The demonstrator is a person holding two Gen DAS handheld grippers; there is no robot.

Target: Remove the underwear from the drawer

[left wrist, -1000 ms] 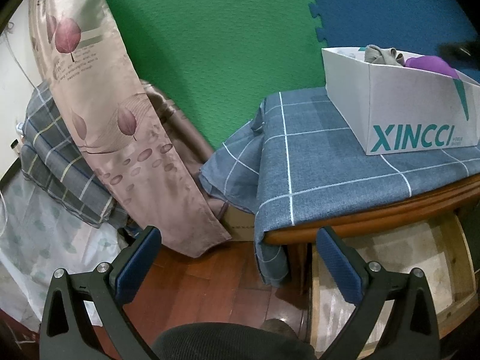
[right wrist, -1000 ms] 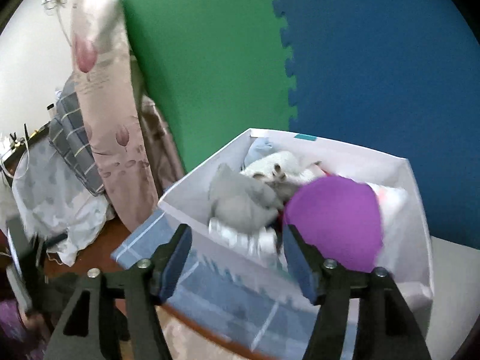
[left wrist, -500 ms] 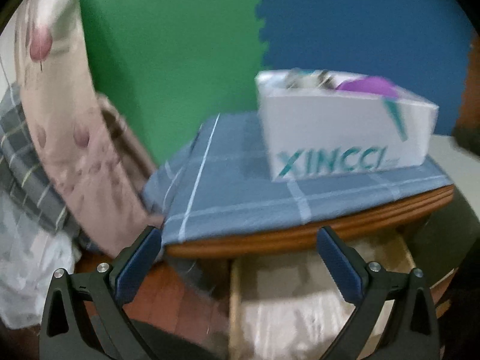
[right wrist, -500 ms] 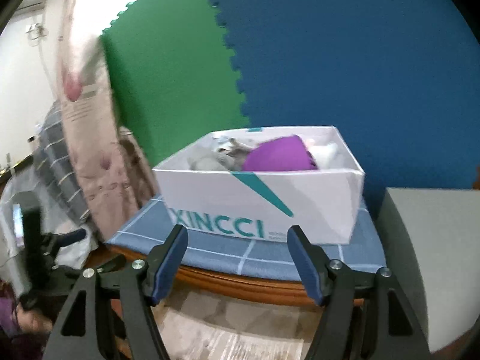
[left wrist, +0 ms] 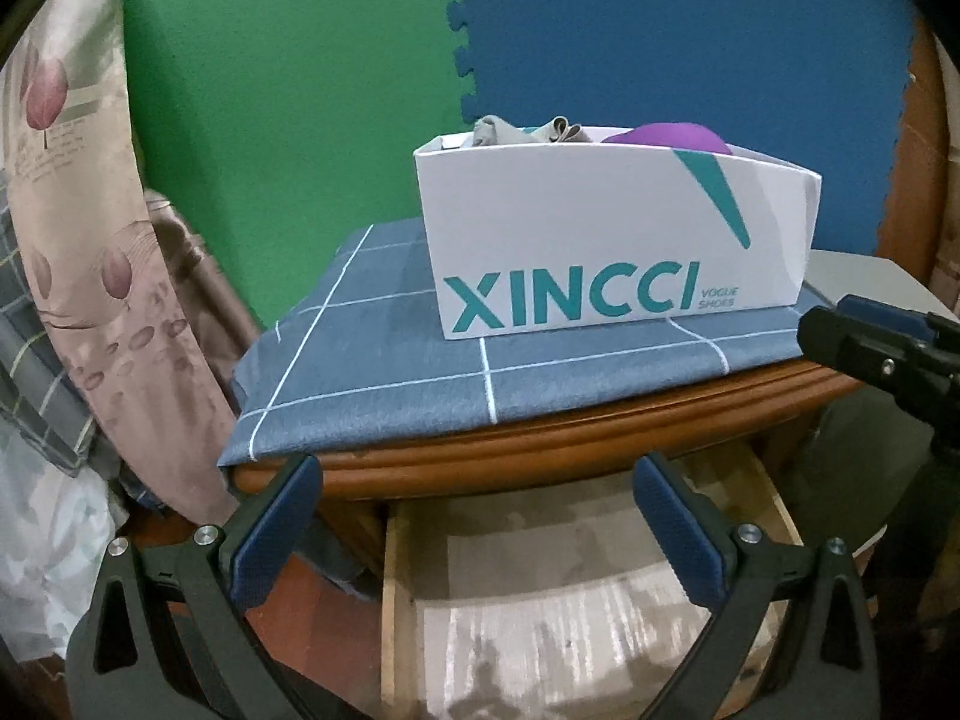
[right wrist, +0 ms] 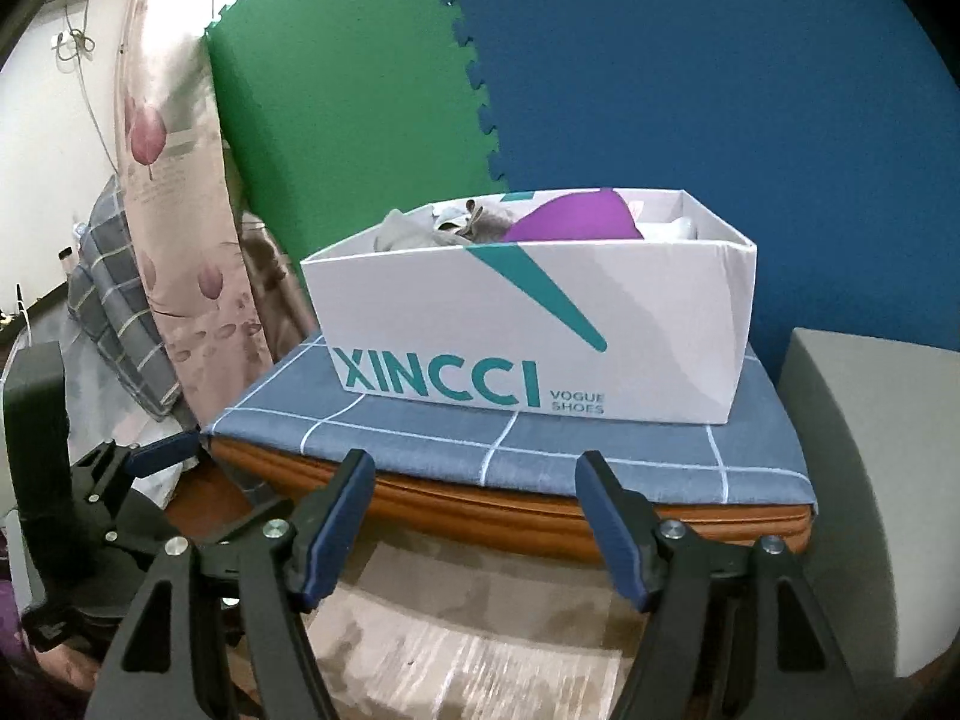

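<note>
A white box (left wrist: 600, 228) carries teal lettering and a teal wedge. Grey (right wrist: 408, 228) and purple cloth (right wrist: 576, 219) show inside. A blue cloth with a white grid (left wrist: 384, 372) covers the orange-brown table (left wrist: 540, 450). Green (left wrist: 288, 120) and blue foam mats (left wrist: 690, 48) stand at 12 o'clock; a pink floral curtain (left wrist: 78, 228) hangs at 9 o'clock.

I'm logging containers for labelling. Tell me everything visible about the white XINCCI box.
The XINCCI box is a lidless white cardboard shoebox, printed with teal "XINCCI VOGUE SHOES" lettering and a teal slash. It sits upright on the blue checked cloth covering a wooden table. Grey garments and a purple item fill it, rising to its rim. Neither gripper touches it.
</note>
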